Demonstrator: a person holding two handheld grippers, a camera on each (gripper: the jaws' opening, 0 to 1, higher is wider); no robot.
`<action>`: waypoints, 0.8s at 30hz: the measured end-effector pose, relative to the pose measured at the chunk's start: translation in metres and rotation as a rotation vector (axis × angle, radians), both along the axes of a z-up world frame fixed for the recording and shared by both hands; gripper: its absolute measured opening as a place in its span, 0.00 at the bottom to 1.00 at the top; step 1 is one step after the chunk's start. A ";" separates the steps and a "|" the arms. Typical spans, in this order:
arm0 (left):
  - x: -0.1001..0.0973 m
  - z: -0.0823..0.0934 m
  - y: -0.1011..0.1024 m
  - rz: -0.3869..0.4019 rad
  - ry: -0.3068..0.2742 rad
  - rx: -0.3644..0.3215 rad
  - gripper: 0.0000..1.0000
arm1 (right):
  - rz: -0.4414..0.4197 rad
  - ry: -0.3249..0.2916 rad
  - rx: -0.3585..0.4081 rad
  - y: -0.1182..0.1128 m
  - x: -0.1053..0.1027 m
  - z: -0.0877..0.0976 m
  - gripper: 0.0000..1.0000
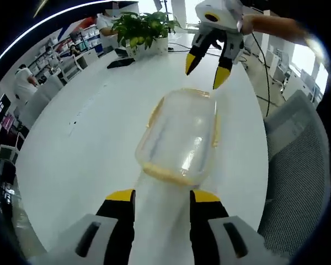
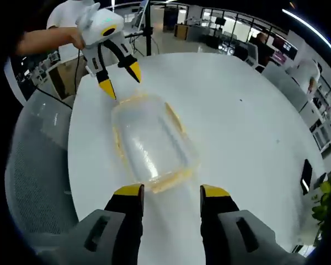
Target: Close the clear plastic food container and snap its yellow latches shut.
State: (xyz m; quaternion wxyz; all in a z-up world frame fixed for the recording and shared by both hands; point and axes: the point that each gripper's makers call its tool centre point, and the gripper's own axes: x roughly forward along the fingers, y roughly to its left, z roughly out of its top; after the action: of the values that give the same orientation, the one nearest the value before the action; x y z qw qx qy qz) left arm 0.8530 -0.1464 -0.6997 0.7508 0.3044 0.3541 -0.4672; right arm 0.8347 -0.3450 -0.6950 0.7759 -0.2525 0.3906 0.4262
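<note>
Two grippers face each other across one clear plastic food container (image 1: pixel 179 138), which lies on the white round table (image 1: pixel 88 143) near its edge, beside a grey mesh chair (image 1: pixel 298 165).

Container status: the clear lid appears to sit on top of the base. Yellow latches (image 2: pixel 174 117) show along the long sides and at the ends. Whether any latch is snapped down cannot be told from these views; the yellow strip at the near end in the right gripper view looks slack rather than pressed home. Judged from this, the lid step is done or close to done, and the latching remains.

Left gripper (image 1: pixel 161 200): jaws spread, nothing between them, positioned just short of one end of the container. In the right gripper view it stands over the far end (image 2: pixel 120 78).

Right gripper (image 2: pixel 171 194): jaws likewise apart and unloaded, just short of the opposite end. In the left gripper view its yellow tips hover just above the far rim (image 1: pixel 205 73).

Neither gripper touches the container. A potted plant (image 1: pixel 143 30) stands well beyond the container.
</note>
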 end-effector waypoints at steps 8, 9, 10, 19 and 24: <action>0.011 0.016 0.005 0.325 -0.006 -0.183 0.31 | -0.144 -0.017 0.046 -0.002 -0.002 0.003 0.38; 0.011 0.017 0.006 0.350 -0.009 -0.194 0.31 | -0.185 -0.020 0.072 -0.001 -0.001 0.005 0.38; 0.011 0.017 0.005 0.371 -0.011 -0.209 0.31 | -0.211 -0.015 0.083 -0.001 -0.001 0.005 0.38; 0.006 0.015 0.004 0.468 -0.001 -0.248 0.33 | -0.359 -0.025 0.161 0.006 -0.002 0.002 0.38; 0.004 0.014 0.006 0.514 -0.009 -0.256 0.32 | -0.464 -0.041 0.210 0.007 0.000 0.002 0.37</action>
State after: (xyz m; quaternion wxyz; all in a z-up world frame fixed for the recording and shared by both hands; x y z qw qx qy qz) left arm 0.8574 -0.1408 -0.6860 0.8785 0.1094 0.3545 -0.3010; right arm 0.8351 -0.3382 -0.6928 0.8827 -0.0827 0.3756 0.2700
